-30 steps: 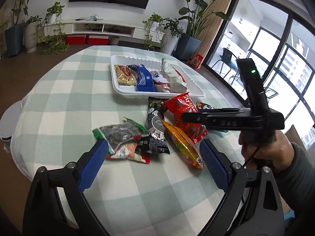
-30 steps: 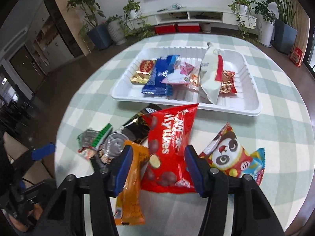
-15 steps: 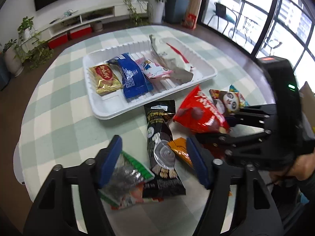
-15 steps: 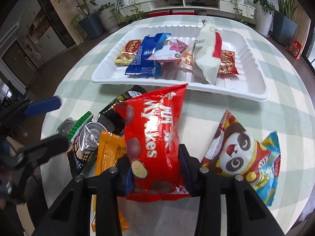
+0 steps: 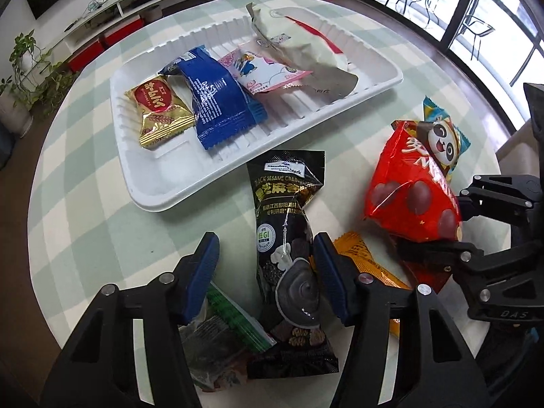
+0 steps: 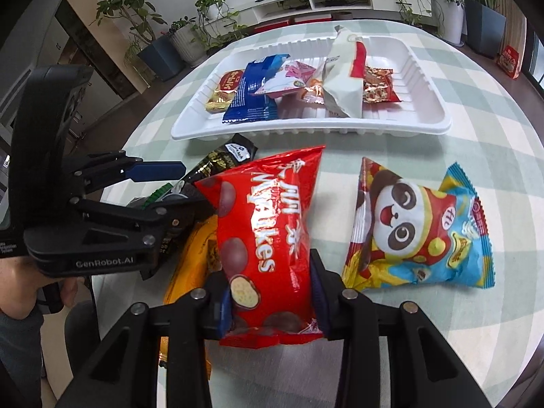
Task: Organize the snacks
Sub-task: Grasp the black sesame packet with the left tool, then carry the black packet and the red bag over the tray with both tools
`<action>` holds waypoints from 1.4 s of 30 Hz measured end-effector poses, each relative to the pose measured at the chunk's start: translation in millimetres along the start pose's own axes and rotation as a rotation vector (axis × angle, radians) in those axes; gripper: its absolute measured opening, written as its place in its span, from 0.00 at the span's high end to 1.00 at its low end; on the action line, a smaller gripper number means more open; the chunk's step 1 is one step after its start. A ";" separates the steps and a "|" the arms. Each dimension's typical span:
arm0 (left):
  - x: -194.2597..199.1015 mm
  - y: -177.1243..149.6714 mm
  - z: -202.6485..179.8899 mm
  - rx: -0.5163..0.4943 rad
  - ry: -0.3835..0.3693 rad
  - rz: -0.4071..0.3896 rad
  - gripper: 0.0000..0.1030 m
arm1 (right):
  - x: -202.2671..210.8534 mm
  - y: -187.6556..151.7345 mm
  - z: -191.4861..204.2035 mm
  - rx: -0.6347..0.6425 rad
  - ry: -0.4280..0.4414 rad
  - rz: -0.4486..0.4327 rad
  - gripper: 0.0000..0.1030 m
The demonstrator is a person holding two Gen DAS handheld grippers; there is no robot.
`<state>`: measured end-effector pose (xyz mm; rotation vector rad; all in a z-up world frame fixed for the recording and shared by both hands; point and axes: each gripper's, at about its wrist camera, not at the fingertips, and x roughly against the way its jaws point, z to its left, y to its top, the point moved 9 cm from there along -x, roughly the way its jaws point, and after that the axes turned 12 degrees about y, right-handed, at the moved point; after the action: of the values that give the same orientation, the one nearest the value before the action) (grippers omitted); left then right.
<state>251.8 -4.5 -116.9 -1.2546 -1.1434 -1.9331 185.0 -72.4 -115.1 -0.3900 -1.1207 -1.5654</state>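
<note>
While the right claw [image 6: 270, 301] has just closed onto the bottom edge of the red chocolate bag [image 6: 268, 227], pads pressing both sides, the left claw [image 5: 267, 273] has swung down and narrowed around the black sesame packet [image 5: 289, 248]; only its right pad seems to touch, so I judge it not yet gripped. Both look bound for the white tray [image 5: 142, 183] at 12 o'clock. An orange packet [image 5: 367, 265] lies half hidden at 3 o'clock on the tabletop [image 5: 85, 224].

Black tongs [image 6: 270, 297], blue pads [image 5: 328, 273], silver screws.
</note>
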 end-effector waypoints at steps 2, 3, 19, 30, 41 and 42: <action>0.4 -2.5 -4.1 -0.023 0.002 0.015 0.46 | 1.0 -1.7 -0.8 -0.002 0.001 0.003 0.61; -1.0 -4.6 -7.2 -0.040 0.000 0.030 0.46 | 1.5 -2.3 -0.8 -0.003 0.001 0.004 0.61; 3.8 -6.4 -23.3 -0.148 0.007 0.029 0.79 | -5.9 0.9 2.0 0.011 -0.002 0.016 0.61; 11.1 -15.6 -25.5 -0.100 -0.021 -0.042 0.82 | -1.9 1.7 3.3 0.001 0.035 -0.022 0.62; 21.2 -16.0 -12.6 0.021 -0.109 -0.090 0.82 | 14.8 6.2 10.3 -0.025 0.083 -0.090 0.62; 22.6 -16.1 -12.3 0.027 -0.112 -0.095 0.82 | 16.7 5.8 10.7 -0.034 0.094 -0.093 0.62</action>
<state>224.4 -7.7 -104.4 -1.3309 -1.3028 -1.9287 181.4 -73.0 -94.8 -0.2867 -1.0536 -1.6692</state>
